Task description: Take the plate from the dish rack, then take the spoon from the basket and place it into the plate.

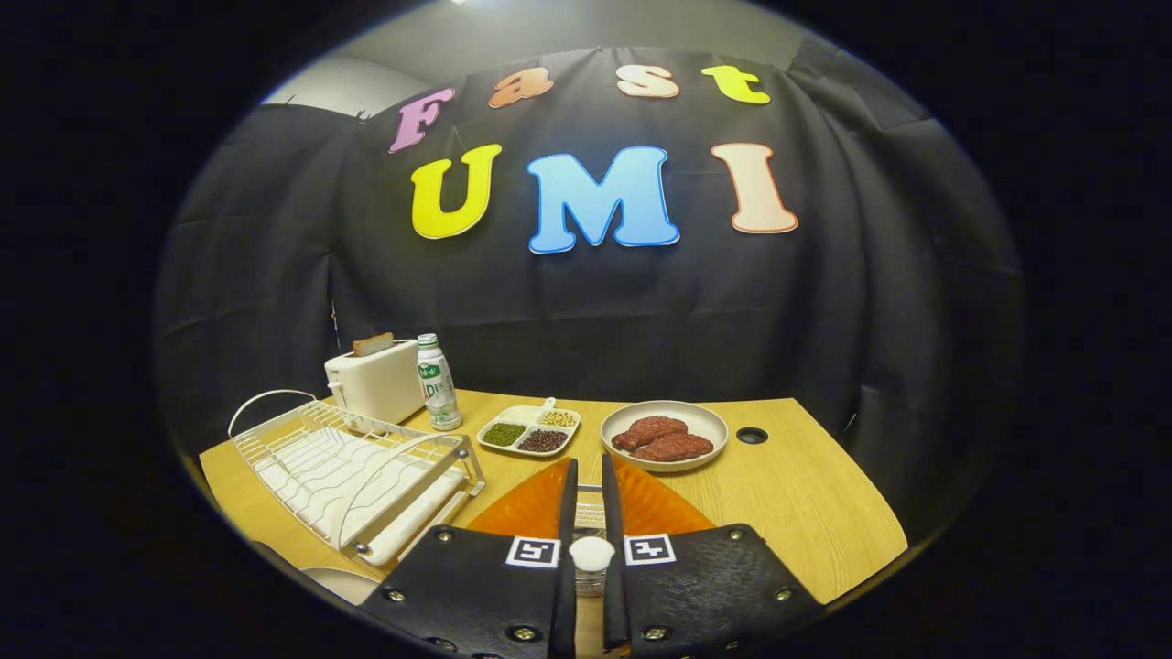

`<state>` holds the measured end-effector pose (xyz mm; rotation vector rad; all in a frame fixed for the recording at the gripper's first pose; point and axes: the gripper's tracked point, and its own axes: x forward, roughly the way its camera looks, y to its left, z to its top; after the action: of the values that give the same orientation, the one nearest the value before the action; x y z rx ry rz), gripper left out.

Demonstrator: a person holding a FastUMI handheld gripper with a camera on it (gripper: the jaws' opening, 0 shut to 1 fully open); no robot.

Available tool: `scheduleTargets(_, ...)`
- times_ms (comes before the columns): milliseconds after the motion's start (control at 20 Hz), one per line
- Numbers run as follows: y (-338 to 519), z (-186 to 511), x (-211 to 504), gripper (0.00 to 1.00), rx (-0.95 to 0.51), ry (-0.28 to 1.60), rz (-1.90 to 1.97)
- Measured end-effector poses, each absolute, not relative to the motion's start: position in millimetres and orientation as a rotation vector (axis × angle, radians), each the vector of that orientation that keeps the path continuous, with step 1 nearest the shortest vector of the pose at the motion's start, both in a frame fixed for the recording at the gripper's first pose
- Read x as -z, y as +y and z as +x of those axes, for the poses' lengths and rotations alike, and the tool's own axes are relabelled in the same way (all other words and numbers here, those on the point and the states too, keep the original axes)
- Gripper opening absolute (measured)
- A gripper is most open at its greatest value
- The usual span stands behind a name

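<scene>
My gripper [589, 476] hovers low over the near side of the wooden table. Its fingers stand close together with only a narrow gap. In that gap, near the finger bases, sits a small white round-ended piece with a clear stem, which looks like the spoon [591, 553], pinched from both sides. The orange plate [655, 508] lies flat on the table just under and ahead of the fingertips, showing on both sides of them. The white wire dish rack [352, 471] stands to the left of the fingers and holds no plate.
Beyond the plate are a white bowl with brown meat patties [665, 435], a white divided dish of beans [531, 430], a drink bottle [438, 382] and a white toaster [375, 380]. A round cable hole [752, 436] is in the tabletop. A pale rounded object [339, 581] peeks out beside the left finger base.
</scene>
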<state>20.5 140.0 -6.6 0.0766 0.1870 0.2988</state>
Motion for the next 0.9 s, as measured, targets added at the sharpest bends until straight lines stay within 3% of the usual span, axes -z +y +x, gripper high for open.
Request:
scheduleTargets(500, 132.3, -65.0, -81.5, 0.11, -0.334, 0.18, 0.081)
scheduleTargets(900, 144.8, -121.2, -93.7, 0.11, -0.31, 0.232, 0.034)
